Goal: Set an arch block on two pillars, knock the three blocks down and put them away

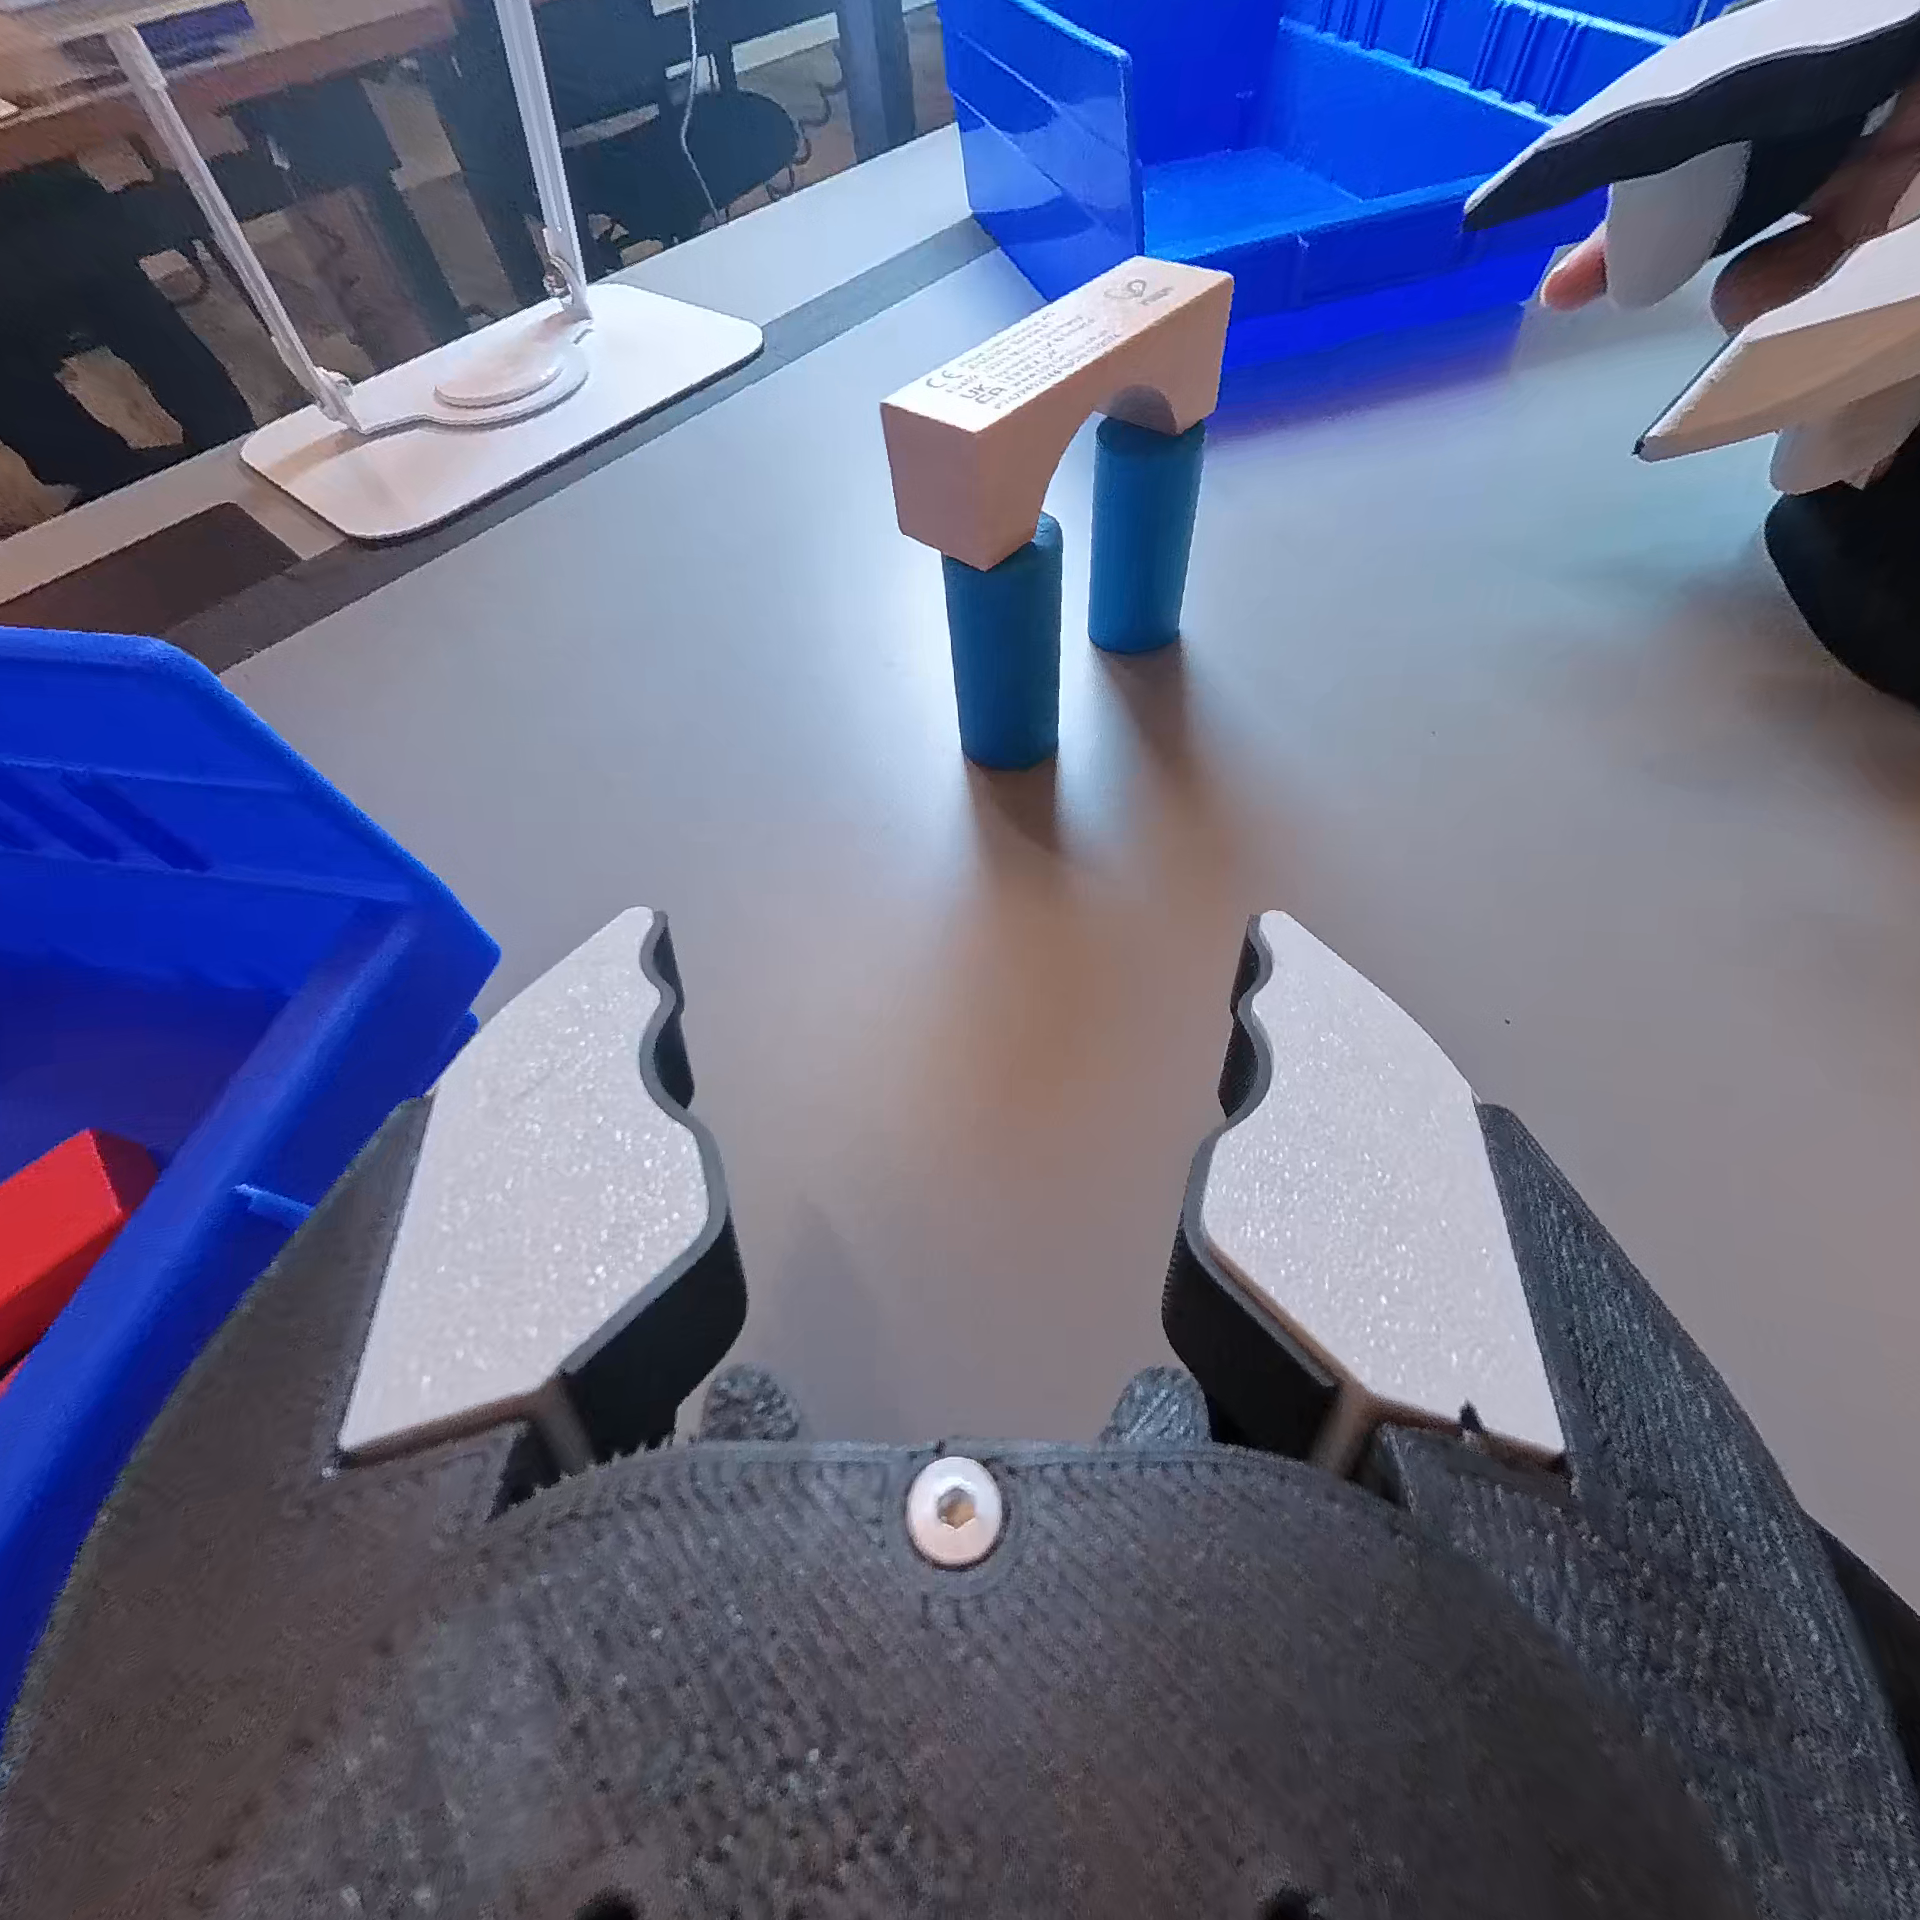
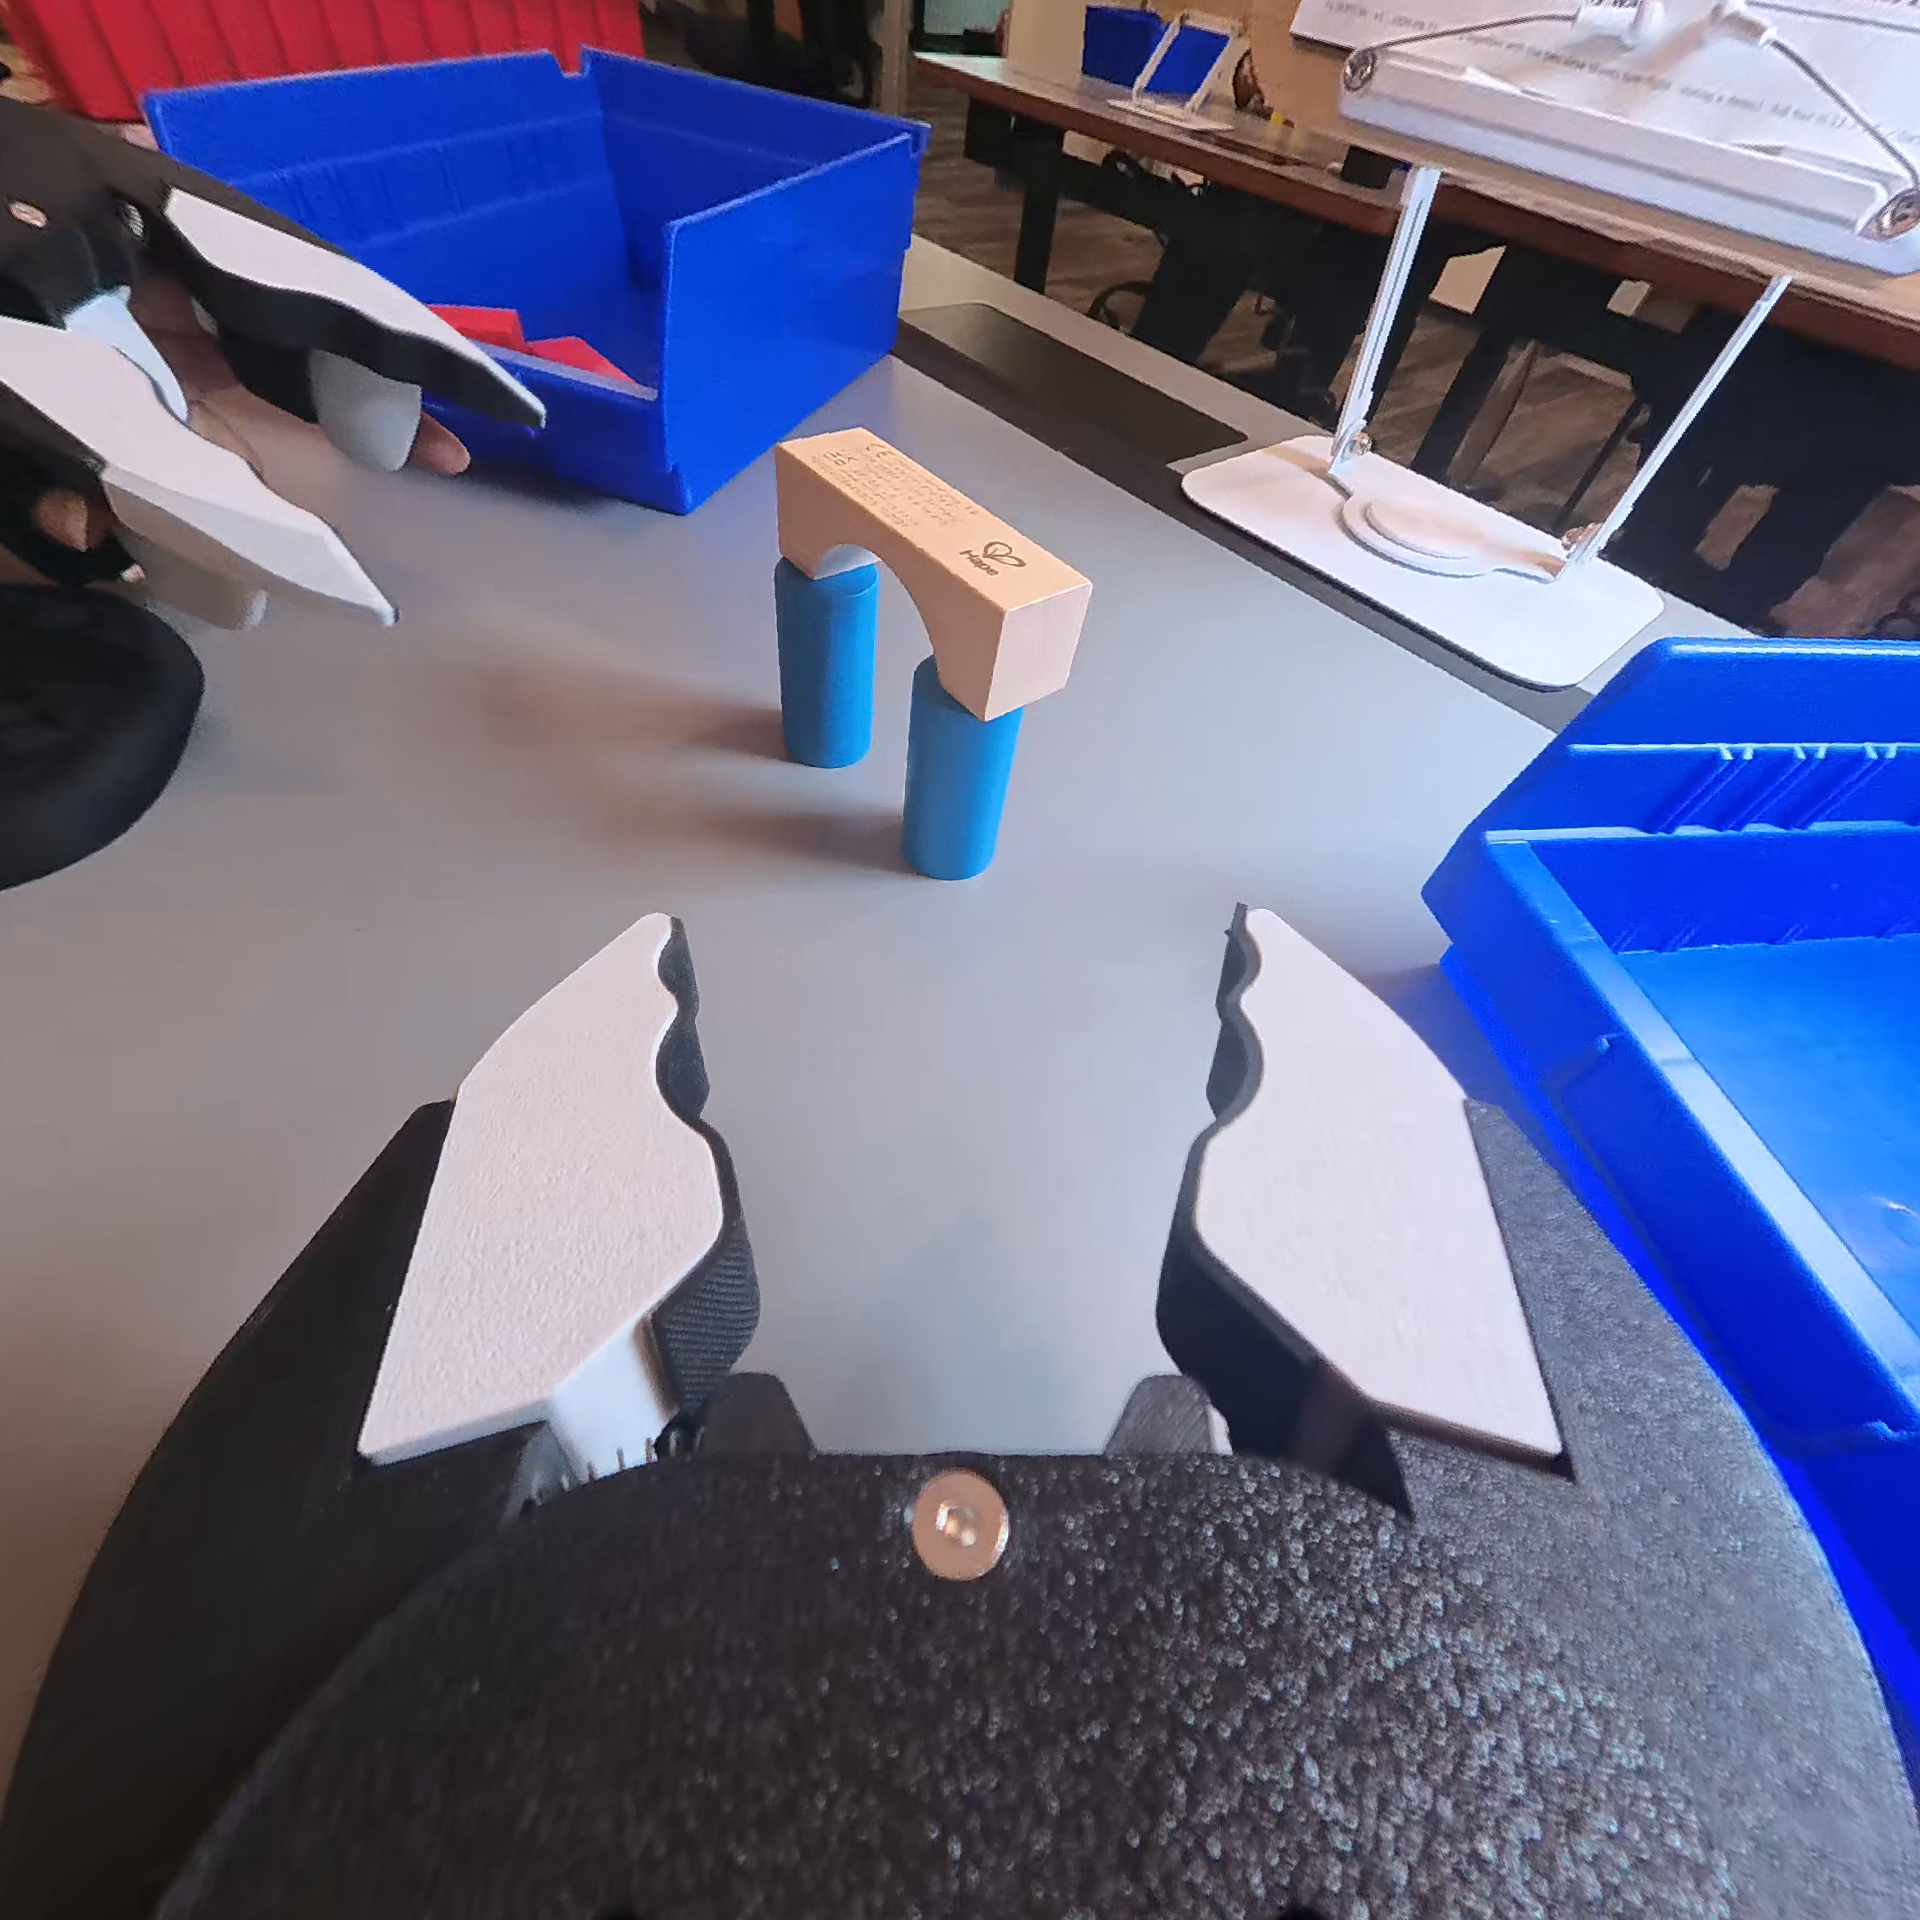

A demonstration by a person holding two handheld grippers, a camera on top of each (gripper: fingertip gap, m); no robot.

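A pale wooden arch block (image 1: 1049, 400) (image 2: 935, 561) rests across two upright blue cylinder pillars on the grey table. The near pillar (image 1: 1003, 644) and the far pillar (image 1: 1143, 530) stand apart; in the right wrist view they are the near pillar (image 2: 956, 769) and the far pillar (image 2: 826, 660). My left gripper (image 1: 956, 935) is open and empty, well short of the arch. My right gripper (image 2: 956, 925) is open and empty, close in front of the near pillar. The right gripper also shows at the upper right of the left wrist view (image 1: 1558, 322), the left one at the left of the right wrist view (image 2: 457, 509).
A blue bin (image 1: 156, 935) (image 2: 499, 177) holding red blocks (image 2: 520, 338) sits by my left gripper. A second blue bin (image 1: 1299, 156) (image 2: 1704, 935) sits by my right gripper. A white stand base (image 1: 499, 416) (image 2: 1423, 551) lies at the table's far edge. About 10 cm separates my left fingertips from the near pillar (image 1: 1003, 644).
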